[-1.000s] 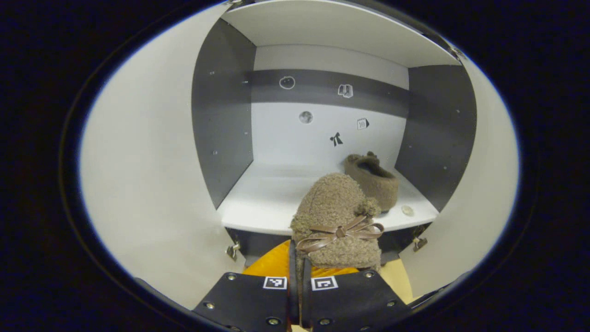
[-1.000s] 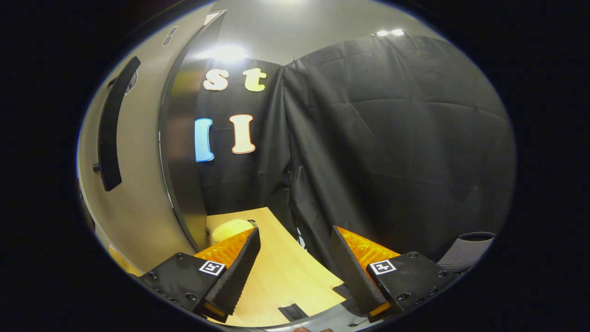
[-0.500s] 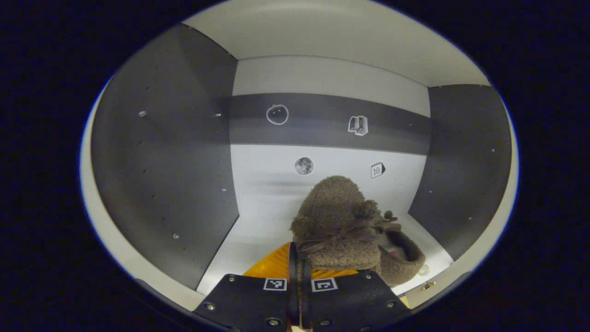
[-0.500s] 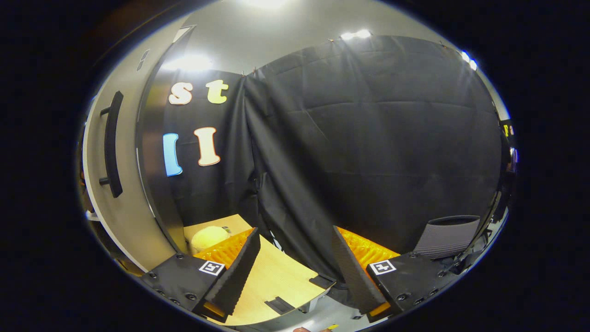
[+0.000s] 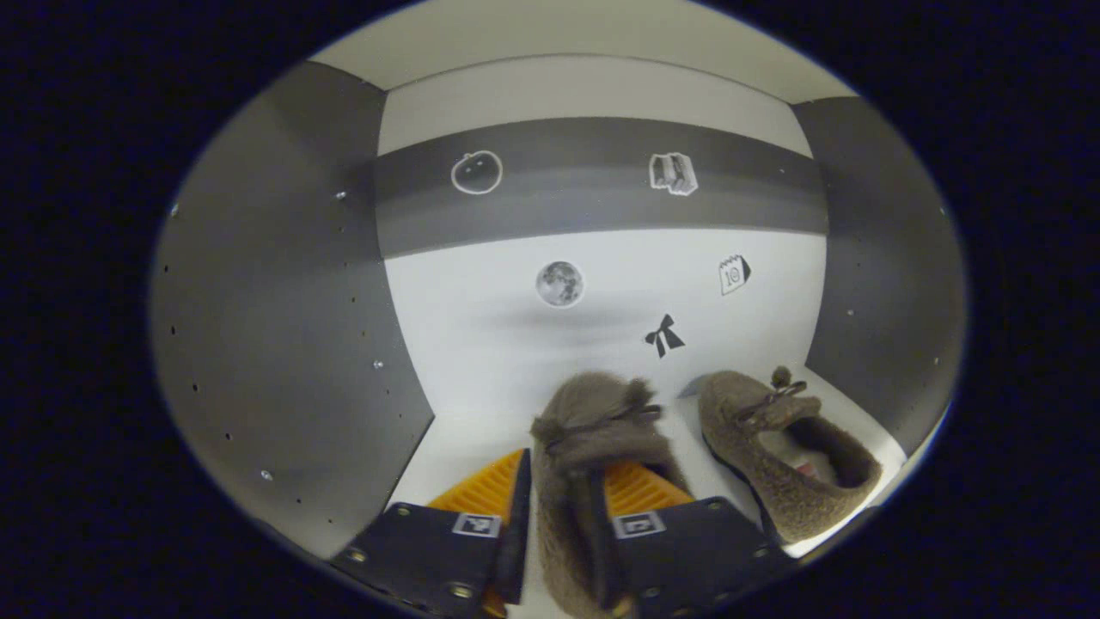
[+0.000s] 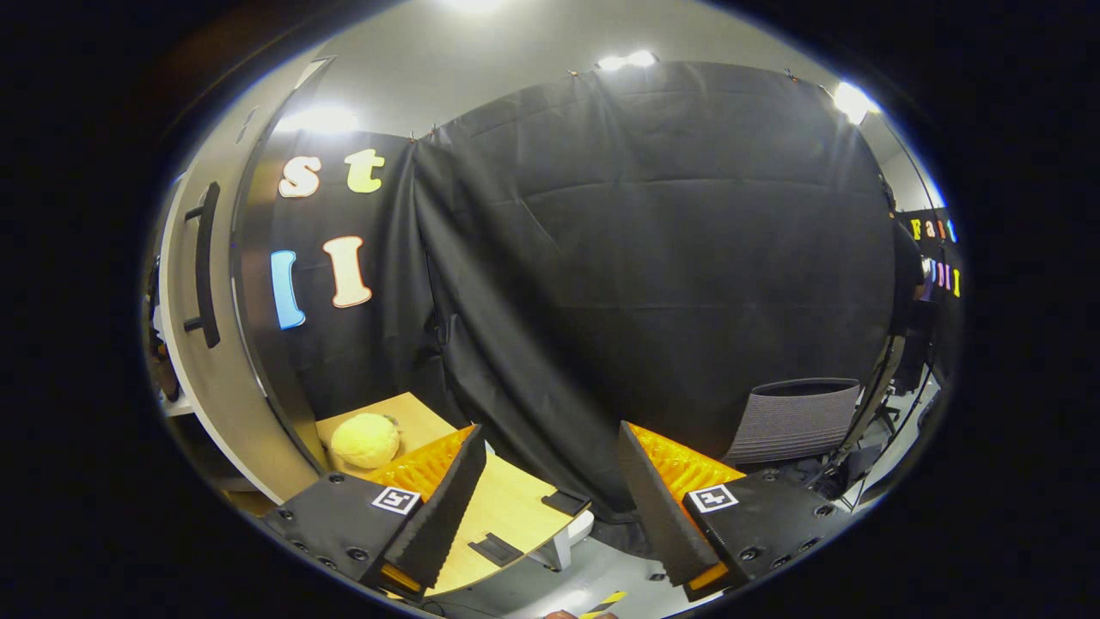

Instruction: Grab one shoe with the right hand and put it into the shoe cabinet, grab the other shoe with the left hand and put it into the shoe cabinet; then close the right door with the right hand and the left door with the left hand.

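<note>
– What is the left gripper (image 5: 559,503) doing?

– Its two fingers stand a little apart, with the heel end of a fuzzy brown shoe (image 5: 593,447) between them. That shoe is blurred, so I cannot tell whether both fingers press on it. It is inside the shoe cabinet (image 5: 284,327), low over the white shelf (image 5: 468,425), toe toward the back wall.

– And the other shoe (image 5: 786,460)?

– It lies on the same shelf, just to the right, its opening facing the camera. Small stickers dot the back wall above the two.

– The right gripper (image 6: 546,499)?

– Spread wide and holding nothing. Beyond its fingers are a wooden table (image 6: 507,507) and the black cloth wall. A yellow round thing (image 6: 365,440) sits on the table by the open cabinet door (image 6: 219,370), whose dark handle (image 6: 204,262) is at the left. A grey chair (image 6: 791,421) stands to the right.
</note>
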Available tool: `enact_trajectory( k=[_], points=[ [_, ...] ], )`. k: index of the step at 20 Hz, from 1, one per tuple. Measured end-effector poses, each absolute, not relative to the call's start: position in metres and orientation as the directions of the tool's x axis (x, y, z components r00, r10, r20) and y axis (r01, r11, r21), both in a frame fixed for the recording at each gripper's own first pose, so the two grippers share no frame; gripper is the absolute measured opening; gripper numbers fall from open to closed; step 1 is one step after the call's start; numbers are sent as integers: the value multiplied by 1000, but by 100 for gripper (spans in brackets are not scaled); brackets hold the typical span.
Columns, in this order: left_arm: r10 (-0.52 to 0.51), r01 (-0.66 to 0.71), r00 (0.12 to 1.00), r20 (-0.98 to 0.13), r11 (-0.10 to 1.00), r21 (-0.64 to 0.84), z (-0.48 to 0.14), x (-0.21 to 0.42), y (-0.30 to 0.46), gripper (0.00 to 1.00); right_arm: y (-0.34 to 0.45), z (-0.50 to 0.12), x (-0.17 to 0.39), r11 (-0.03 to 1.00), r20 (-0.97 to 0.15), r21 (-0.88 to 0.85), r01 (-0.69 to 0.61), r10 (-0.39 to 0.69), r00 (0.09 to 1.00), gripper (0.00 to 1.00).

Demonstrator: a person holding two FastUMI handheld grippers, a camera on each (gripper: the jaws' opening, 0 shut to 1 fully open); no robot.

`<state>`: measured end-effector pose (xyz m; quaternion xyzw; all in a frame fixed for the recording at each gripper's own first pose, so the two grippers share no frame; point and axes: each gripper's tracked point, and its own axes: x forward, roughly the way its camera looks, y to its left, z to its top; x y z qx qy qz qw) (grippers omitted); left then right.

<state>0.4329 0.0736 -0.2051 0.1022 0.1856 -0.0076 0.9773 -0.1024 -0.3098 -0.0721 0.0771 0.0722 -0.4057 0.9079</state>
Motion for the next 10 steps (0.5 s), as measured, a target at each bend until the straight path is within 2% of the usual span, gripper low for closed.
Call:
enact_trajectory(
  k=[1, 3, 4, 5, 7, 10],
  points=[
    [30, 57, 931, -363, 972, 226, -203, 430, 73, 53, -310, -72, -102, 659, -194, 84, 747, -724, 661, 93],
    [10, 85, 938, -347, 963, 257, -190, 411, 70, 82, -308, -71, -101, 672, -192, 100, 733, -710, 677, 97],
    [-8, 97, 942, -335, 964, 249, -183, 399, 64, 76, -308, -70, -102, 685, -189, 109, 720, -697, 692, 97],
    [-26, 106, 947, -319, 966, 235, -175, 385, 59, 92, -306, -66, -100, 701, -183, 117, 704, -681, 709, 97],
    [-68, 128, 959, -275, 970, 207, -156, 354, 45, 95, -301, -54, -89, 742, -168, 133, 657, -636, 753, 94],
    [-120, 148, 974, -193, 979, 142, -138, 295, 25, 100, -289, -29, -34, 815, -123, 144, 561, -548, 827, 94]
  ],
)
